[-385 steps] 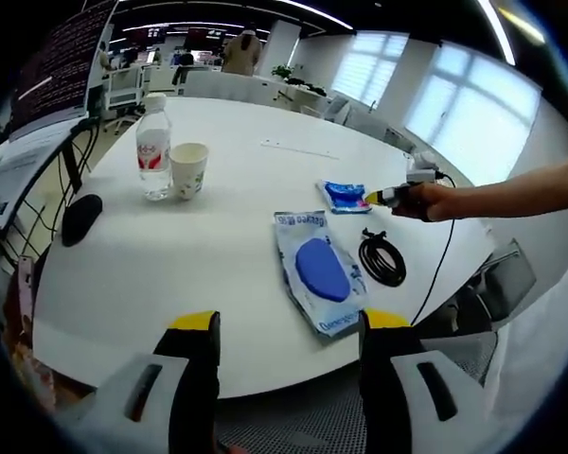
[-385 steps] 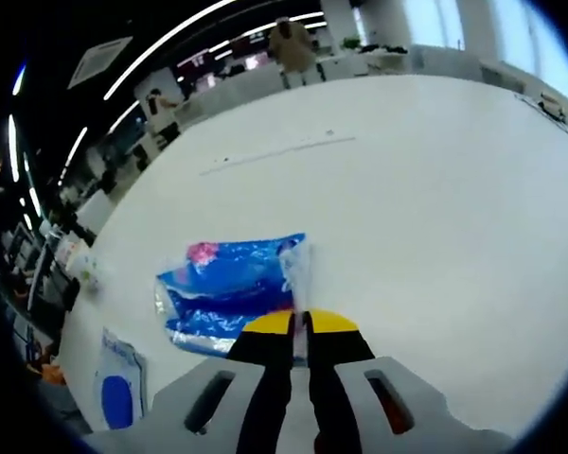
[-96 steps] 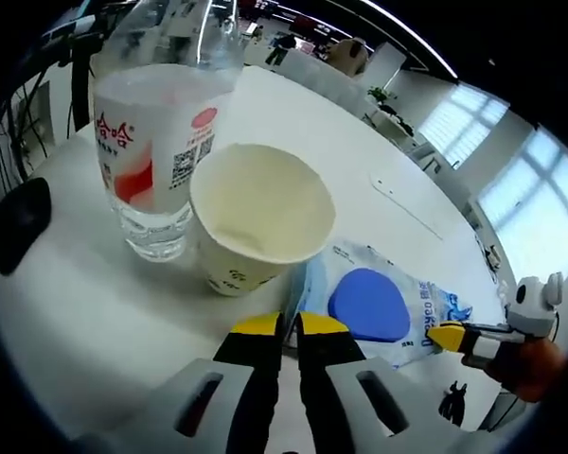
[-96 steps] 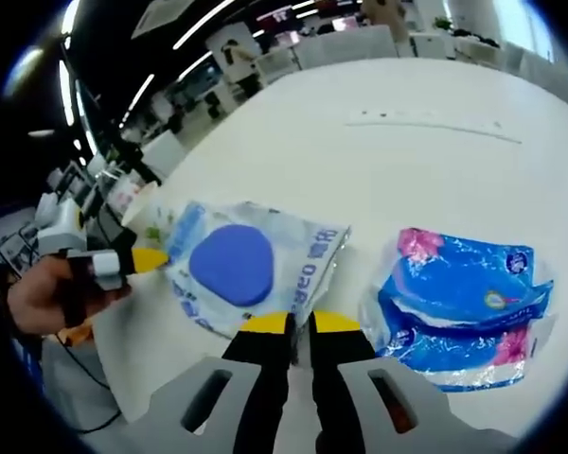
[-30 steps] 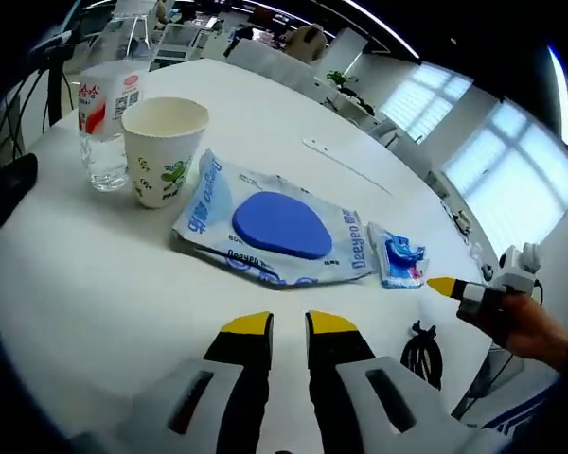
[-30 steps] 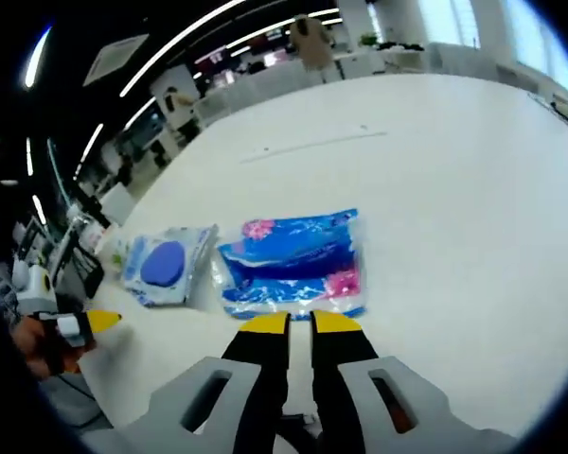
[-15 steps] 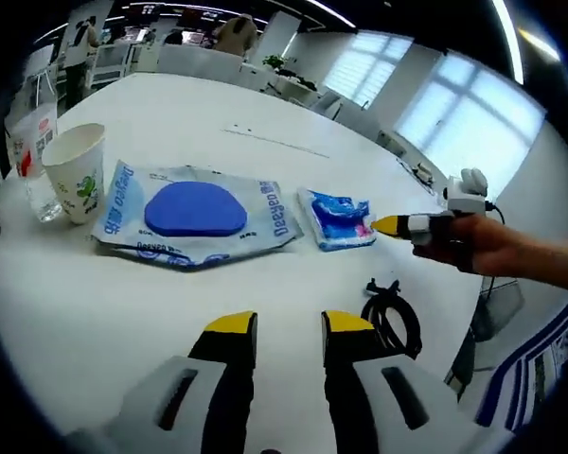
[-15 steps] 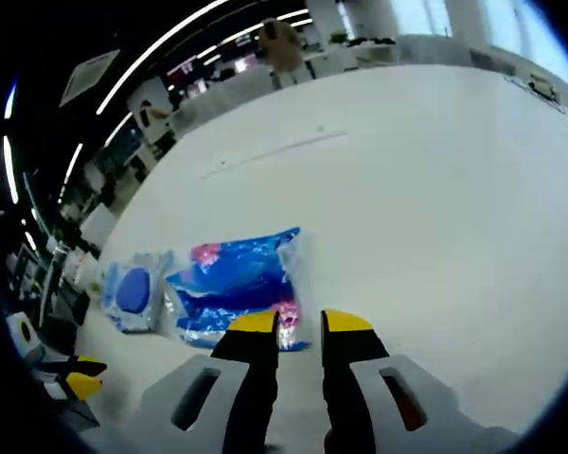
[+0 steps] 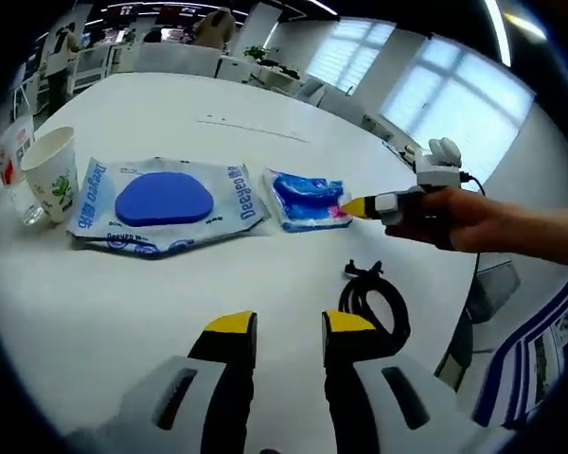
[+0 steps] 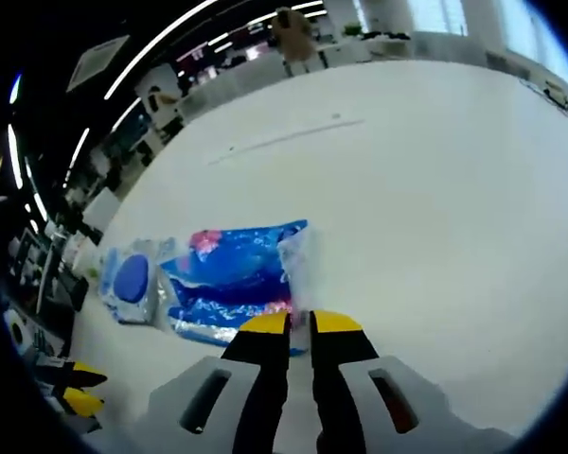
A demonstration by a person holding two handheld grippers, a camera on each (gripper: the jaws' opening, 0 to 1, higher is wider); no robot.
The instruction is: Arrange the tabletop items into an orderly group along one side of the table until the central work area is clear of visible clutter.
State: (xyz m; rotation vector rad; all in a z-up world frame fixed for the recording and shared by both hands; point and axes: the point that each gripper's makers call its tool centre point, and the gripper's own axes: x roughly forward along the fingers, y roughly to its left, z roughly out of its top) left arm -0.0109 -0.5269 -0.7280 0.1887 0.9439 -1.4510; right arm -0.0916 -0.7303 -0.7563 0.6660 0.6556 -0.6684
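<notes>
— Which step are you on?
— Your right gripper [image 10: 299,322] has its jaws nearly together on the clear edge flap of the blue tissue pack [image 10: 235,276], left of centre in the right gripper view, beside the wipes pack [image 9: 161,203].
— And your other side?
— Your left gripper [image 9: 279,326] hangs part open, holding nothing, over the worktop [image 9: 104,312]. Next, I'd judge, it takes the black cable [image 9: 374,303], lower right, toward the paper cup [image 9: 47,175].
</notes>
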